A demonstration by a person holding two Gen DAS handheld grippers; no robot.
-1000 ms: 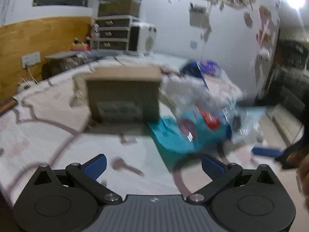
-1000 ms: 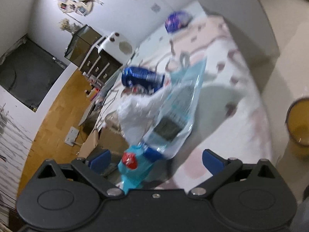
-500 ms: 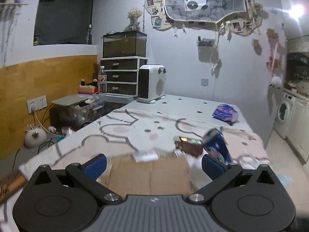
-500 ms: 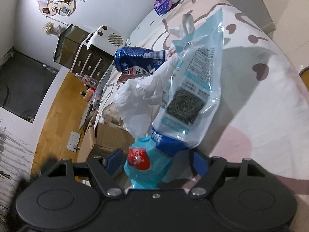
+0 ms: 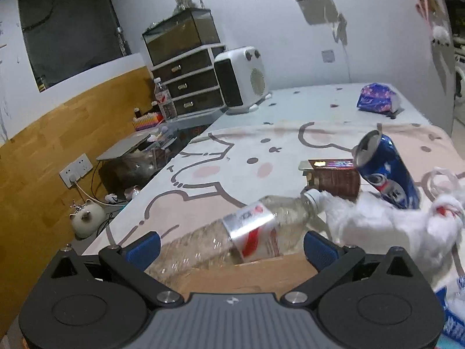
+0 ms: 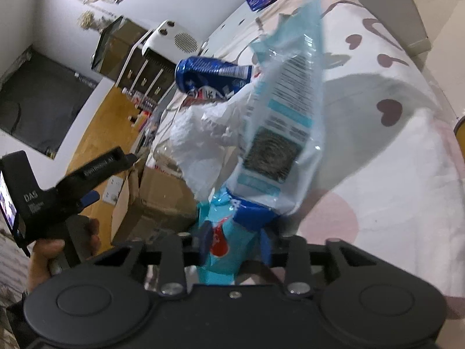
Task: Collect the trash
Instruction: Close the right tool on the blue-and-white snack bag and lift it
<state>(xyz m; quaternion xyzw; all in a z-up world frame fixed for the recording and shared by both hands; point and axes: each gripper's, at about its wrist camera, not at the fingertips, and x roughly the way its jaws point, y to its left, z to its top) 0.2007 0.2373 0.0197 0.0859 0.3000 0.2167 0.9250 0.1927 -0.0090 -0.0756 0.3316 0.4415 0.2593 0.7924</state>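
The right gripper [image 6: 235, 242] has just been closing its jaws, and its blue pads are now pinching the teal lower end of a blue-and-clear plastic package [image 6: 279, 133] at the bottom centre of the right wrist view. The package is standing up from the grip toward the upper middle of the frame. Behind it, a crumpled white tissue [image 6: 200, 142] is lying against a blue soda can [image 6: 212, 72] tipped on its side on the patterned tablecloth [image 6: 407, 174]. At the left edge, a person's hand [image 6: 46, 253] is holding the left gripper's handle.

In the left wrist view, the left gripper [image 5: 231, 247] is standing with its jaws spread wide, gripping nothing. A clear plastic bottle [image 5: 241, 238] is lying between the fingers without touching the pads, over a cardboard box [image 5: 247, 273] at the bottom centre. To the right, a small brown box [image 5: 334, 177] is sitting beside the can.
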